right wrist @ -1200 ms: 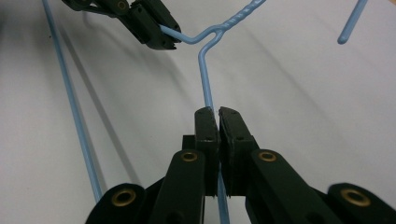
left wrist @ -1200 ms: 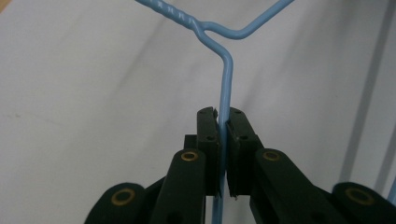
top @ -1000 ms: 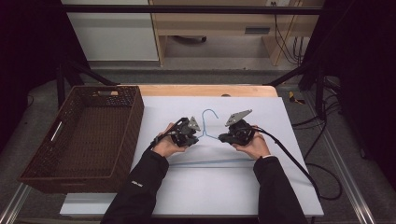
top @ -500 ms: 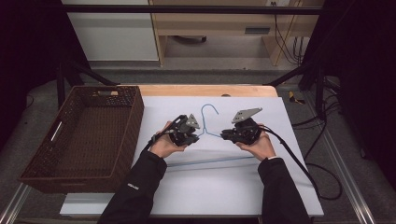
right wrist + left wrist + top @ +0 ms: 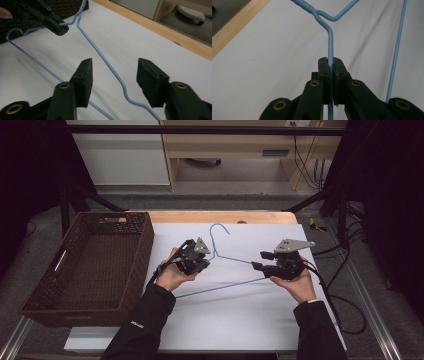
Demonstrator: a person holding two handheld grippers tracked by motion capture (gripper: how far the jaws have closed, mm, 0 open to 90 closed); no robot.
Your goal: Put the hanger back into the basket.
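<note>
A blue wire hanger (image 5: 235, 260) lies over the white table top, its hook pointing to the far side. My left gripper (image 5: 206, 258) is shut on the hanger's wire just below the twisted neck; in the left gripper view the wire (image 5: 330, 42) runs straight up out of the closed jaws (image 5: 330, 63). My right gripper (image 5: 256, 261) is at the hanger's right shoulder and stands open. In the right gripper view the sloping wire (image 5: 100, 53) passes between the spread jaws (image 5: 113, 72) without touching either pad. The left gripper (image 5: 60, 28) shows farther off there, clamped on the wire.
A brown wicker basket (image 5: 145, 237) with nothing in it stands at the table's left. A wooden strip (image 5: 225, 216) borders the far edge of the white sheet (image 5: 240, 320). Cables (image 5: 345, 300) trail off the right side.
My right hand has slid to the right, out toward the hanger's right end. The hanger's hook has shifted slightly left and farther away. The left gripper has kept its hold.
</note>
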